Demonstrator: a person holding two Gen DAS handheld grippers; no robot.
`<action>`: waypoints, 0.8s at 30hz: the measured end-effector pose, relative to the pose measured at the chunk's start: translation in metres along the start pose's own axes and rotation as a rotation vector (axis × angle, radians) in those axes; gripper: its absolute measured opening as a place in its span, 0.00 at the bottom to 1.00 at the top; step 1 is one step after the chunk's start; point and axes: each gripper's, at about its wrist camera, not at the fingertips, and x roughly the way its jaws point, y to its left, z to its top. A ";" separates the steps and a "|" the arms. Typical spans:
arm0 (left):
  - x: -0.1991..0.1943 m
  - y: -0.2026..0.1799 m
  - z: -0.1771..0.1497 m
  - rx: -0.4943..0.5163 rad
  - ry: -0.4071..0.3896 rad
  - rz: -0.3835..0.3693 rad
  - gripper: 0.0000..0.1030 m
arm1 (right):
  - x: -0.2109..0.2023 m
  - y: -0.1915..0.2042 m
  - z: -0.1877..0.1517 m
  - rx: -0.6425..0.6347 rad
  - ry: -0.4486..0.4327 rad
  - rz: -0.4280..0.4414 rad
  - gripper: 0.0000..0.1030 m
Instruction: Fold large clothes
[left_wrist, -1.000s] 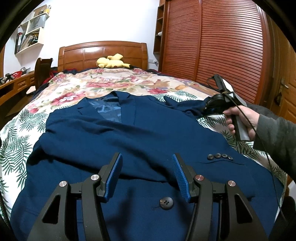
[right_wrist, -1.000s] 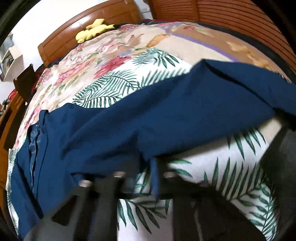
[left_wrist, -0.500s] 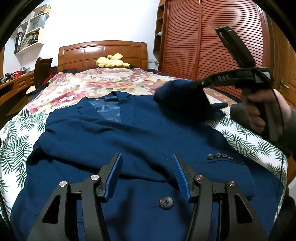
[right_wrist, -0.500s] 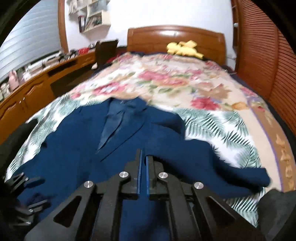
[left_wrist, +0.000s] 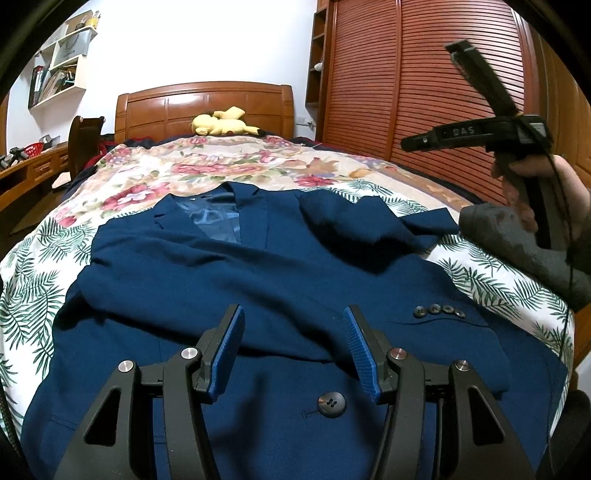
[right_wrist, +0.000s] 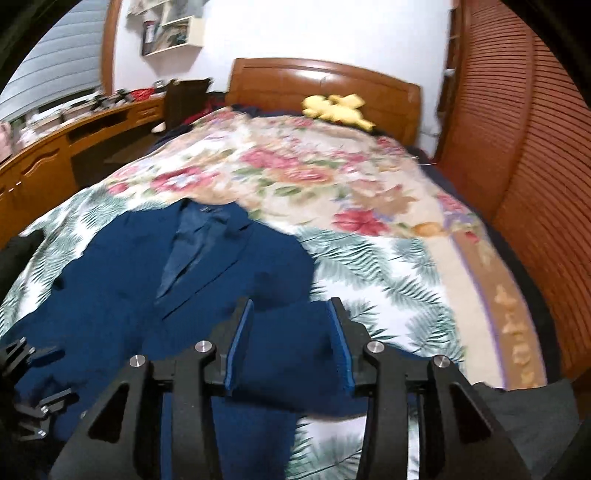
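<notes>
jacket (left_wrist: 258, 280) lengthwise on bed (left_wrist: 480, 280), collar (left_wrist: 236, 195) toward headboard (left_wrist: 207, 107)

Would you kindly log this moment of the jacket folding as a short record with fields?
garment: navy jacket, front up on the floral bedspread
sleeve: right sleeve dropped across the chest, loosely bunched
left gripper: open, empty, above the jacket's lower front
right gripper: jaws just opened, nothing between the pads, above the sleeve
far end: yellow plush toy by the headboard
</notes>
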 end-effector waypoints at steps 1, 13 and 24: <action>0.000 0.000 0.000 0.000 -0.001 0.000 0.56 | 0.004 -0.005 0.000 -0.002 0.007 -0.017 0.41; -0.012 -0.002 -0.001 0.020 -0.007 0.001 0.56 | 0.084 -0.073 -0.062 0.098 0.239 -0.082 0.41; -0.024 0.000 0.001 -0.001 -0.011 0.005 0.56 | 0.114 -0.075 -0.084 0.059 0.337 -0.194 0.41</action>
